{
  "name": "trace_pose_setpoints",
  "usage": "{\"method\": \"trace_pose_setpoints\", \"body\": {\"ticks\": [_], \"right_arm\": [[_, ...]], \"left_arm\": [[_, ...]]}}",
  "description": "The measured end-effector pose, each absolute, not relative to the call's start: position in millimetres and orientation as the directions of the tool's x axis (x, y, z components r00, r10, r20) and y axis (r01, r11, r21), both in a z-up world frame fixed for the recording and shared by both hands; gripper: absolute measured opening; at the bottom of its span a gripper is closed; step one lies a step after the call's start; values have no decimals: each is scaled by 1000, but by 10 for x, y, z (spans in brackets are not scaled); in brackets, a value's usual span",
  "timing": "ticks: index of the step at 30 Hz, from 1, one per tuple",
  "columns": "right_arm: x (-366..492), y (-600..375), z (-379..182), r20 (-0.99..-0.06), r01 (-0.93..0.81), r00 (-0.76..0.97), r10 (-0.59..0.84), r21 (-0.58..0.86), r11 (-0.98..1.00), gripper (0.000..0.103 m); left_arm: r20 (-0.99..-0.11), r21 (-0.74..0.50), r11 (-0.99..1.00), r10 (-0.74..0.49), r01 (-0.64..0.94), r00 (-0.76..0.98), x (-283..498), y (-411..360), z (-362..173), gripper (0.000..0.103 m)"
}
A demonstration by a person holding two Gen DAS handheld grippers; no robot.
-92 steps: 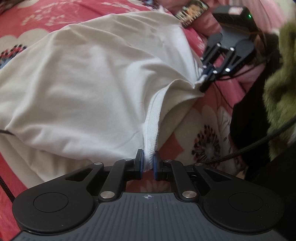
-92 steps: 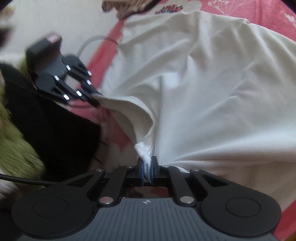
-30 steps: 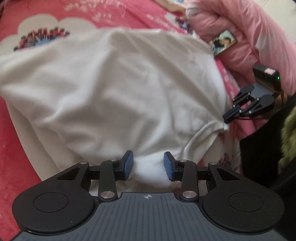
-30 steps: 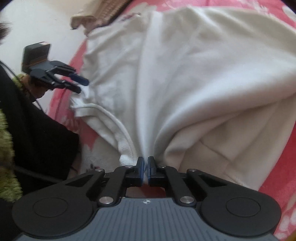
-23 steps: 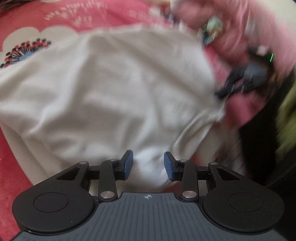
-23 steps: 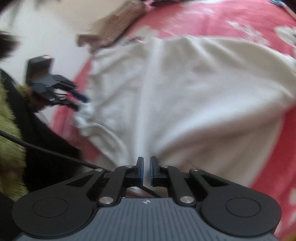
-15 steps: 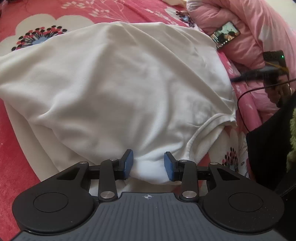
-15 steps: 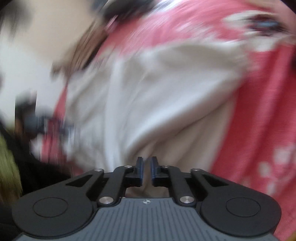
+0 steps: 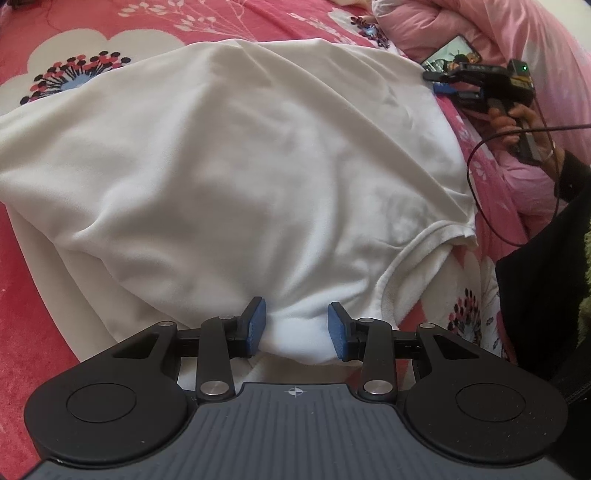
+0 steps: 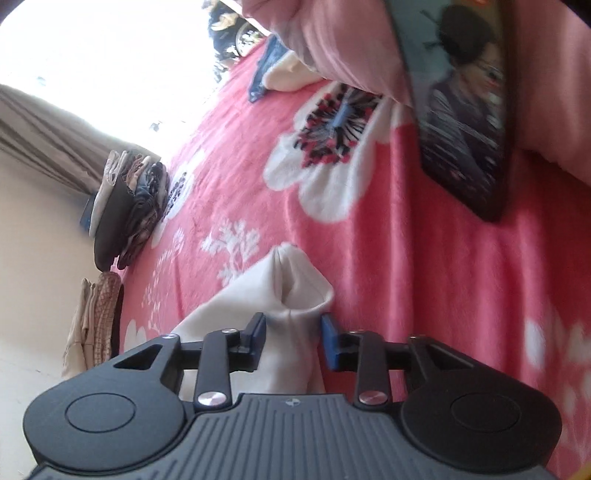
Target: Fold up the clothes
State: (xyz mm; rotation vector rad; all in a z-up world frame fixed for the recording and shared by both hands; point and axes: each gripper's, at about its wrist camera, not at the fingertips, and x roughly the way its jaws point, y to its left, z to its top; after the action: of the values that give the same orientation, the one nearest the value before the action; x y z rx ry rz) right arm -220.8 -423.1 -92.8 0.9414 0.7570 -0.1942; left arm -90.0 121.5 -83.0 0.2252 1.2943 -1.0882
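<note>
A white garment [image 9: 240, 166] lies spread on the pink flowered blanket [image 9: 44, 332]. In the left wrist view its near folded edge bulges between the blue pads [image 9: 256, 325] of my left gripper [image 9: 297, 326], which stands open and does not pinch it. A hand carries my right gripper [image 9: 439, 79] at the garment's far right corner. The right wrist view is rolled on its side. There a corner of the garment [image 10: 291, 288] lies between the parted fingers of the right gripper [image 10: 293, 334], loose on the blanket.
A phone [image 9: 448, 51] leans on a pink quilt [image 9: 498, 33] at the back right. A black cable [image 9: 476, 177] loops beside the garment's right edge, with dark clothing [image 9: 546, 295] next to it. Stacks of folded clothes [image 10: 125, 206] sit at the bed's far edge.
Both grippers let go of the ribbed edge they were shut on. The right one swung away to the far right corner, rolled over and parted its jaws. The left has stayed put.
</note>
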Motion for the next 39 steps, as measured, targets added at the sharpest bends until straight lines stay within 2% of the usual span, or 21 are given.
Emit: {"method": "trace_pose_setpoints", "body": {"ticks": [1,4,8,11,12,13,17,18,23,26,27,28,30,31,36,39], "right_arm": [[-2191,-4220,-930,-659,453,735,158,652,608,11],[-2217,-4188,-914,-665,463,742,85,600,652,10],[-2237,-4265,-1079,-695,494,710,118,610,619,12],[-2194,-4202,-855,-695,455,712,96,562,690,29],[-2178,-4182,-768,-688,444,721,75,543,713,39],[-2144,-4160,-681,-683,431,729,54,518,739,44],[-1851,-4171,-607,-698,412,715,46,473,779,48],[-1756,-4195,-648,-707,415,704,61,480,773,53],[-1423,-4301,-956,-749,442,648,137,517,733,54],[-1365,-4283,-1060,-748,434,634,197,555,710,52],[-1369,-4247,-1052,-749,426,632,198,550,719,48],[-1384,-4211,-1038,-749,417,632,197,543,728,37],[-1408,-4134,-1011,-758,408,629,171,509,758,21],[-1429,-4098,-976,-751,399,642,153,498,770,16],[-1708,-4035,-799,-670,424,742,25,497,757,13],[-1776,-4102,-1024,-684,487,729,-8,511,709,12]], "left_arm": [[-848,-418,520,-518,745,-114,-899,1218,-831,37],[-846,-422,527,-522,737,-111,-895,1237,-841,37],[-848,-433,548,-518,716,-116,-867,1264,-815,37],[-861,-418,560,-496,716,-114,-835,1282,-693,37],[-861,-411,559,-497,720,-105,-814,1298,-621,37],[-855,-414,555,-510,722,-98,-785,1319,-536,37],[-805,-420,551,-593,721,-15,-546,1376,-221,37],[-801,-399,564,-598,723,25,-457,1362,-196,37],[-802,-279,678,-554,681,223,-12,1235,-404,38],[-807,-221,738,-505,638,305,146,1202,-610,38],[-809,-207,748,-494,631,319,164,1197,-657,38],[-810,-194,757,-482,623,333,182,1192,-703,38],[-810,-176,768,-469,616,352,168,1192,-756,38],[-807,-164,767,-466,621,363,140,1193,-759,38],[-804,-152,777,-456,611,381,68,1260,-776,38],[-800,-154,785,-455,600,390,63,1293,-787,38]]}}
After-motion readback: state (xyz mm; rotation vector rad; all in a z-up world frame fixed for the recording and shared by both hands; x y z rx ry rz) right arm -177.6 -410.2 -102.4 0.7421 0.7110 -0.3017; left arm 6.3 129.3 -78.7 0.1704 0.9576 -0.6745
